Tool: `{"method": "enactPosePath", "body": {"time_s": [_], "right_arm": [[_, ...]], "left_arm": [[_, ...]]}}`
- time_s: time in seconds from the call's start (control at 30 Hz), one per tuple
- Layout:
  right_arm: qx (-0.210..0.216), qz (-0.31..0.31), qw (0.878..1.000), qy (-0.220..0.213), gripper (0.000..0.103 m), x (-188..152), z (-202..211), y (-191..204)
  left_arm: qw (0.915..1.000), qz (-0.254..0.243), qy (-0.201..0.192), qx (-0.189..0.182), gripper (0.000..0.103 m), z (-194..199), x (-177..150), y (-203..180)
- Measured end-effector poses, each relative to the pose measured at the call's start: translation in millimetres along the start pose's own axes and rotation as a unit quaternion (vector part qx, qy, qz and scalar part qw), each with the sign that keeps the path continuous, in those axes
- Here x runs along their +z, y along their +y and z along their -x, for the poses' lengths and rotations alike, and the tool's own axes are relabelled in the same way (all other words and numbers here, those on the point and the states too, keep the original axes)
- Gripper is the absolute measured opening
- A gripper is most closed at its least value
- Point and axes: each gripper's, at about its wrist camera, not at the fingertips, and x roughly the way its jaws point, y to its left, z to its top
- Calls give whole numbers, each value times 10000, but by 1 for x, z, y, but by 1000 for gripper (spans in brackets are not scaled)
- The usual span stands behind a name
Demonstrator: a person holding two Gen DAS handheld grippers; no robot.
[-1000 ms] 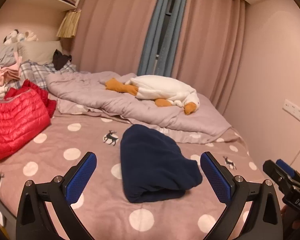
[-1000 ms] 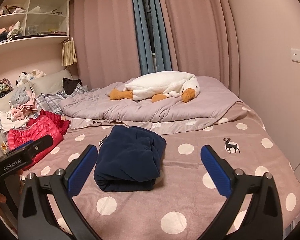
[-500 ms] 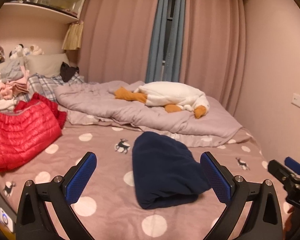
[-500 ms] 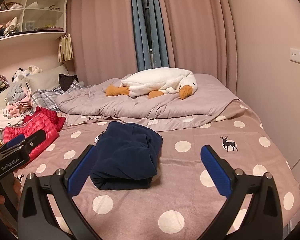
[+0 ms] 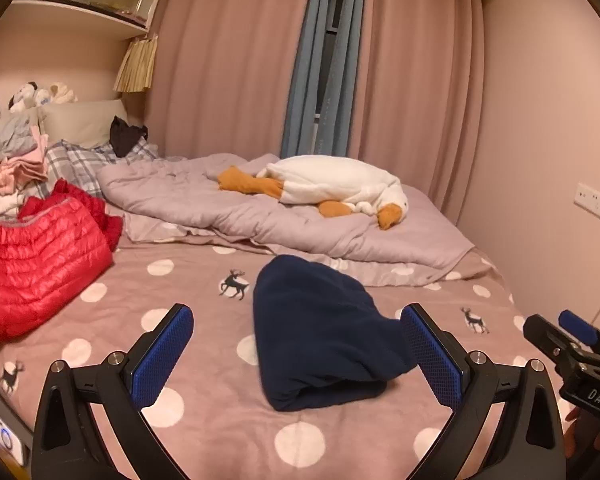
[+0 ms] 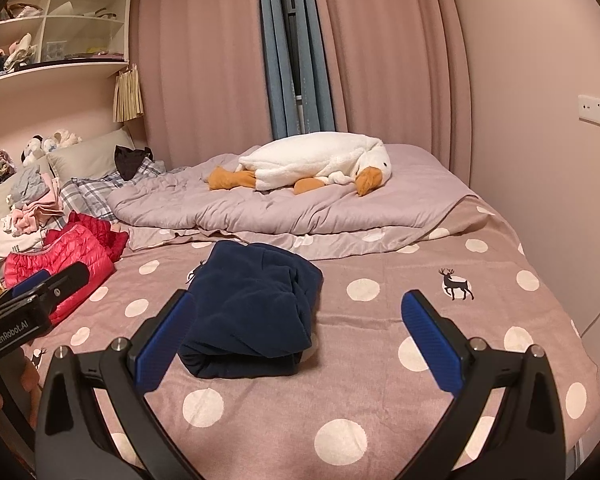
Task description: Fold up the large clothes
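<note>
A navy blue garment (image 5: 320, 332) lies folded in a thick bundle on the pink polka-dot bedspread (image 5: 204, 280); it also shows in the right wrist view (image 6: 252, 308). My left gripper (image 5: 298, 356) is open and empty, held back above the bed's near edge, with the bundle seen between its fingers. My right gripper (image 6: 300, 340) is open and empty too, with the bundle by its left finger. A red puffer jacket (image 5: 32, 256) lies unfolded at the bed's left side, also seen in the right wrist view (image 6: 60, 264).
A crumpled lilac duvet (image 5: 260, 212) with a white plush goose (image 5: 332, 188) covers the far half of the bed. Pillows and piled clothes (image 5: 12, 168) sit at the left. Curtains (image 5: 340, 60) and a wall with sockets (image 6: 598, 112) bound the right side.
Both grippers have drawn back and lifted away from the folded navy garment, so the bed looks farther off. The garment has not moved. Both stay open.
</note>
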Motion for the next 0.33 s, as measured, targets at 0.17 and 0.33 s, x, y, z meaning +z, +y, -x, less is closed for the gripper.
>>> {"method": "enactPosePath", "body": {"time_s": [0.17,0.33], "right_arm": [[-52,48,10000,-13,103,-1,0,2],[-168,90,9998,2,103,0,-2,2]], "left_arm": [[10000,-39,3,-19,102,1,-1,-1],[10000,-57,32,-74,102,0,-2,-2]]}}
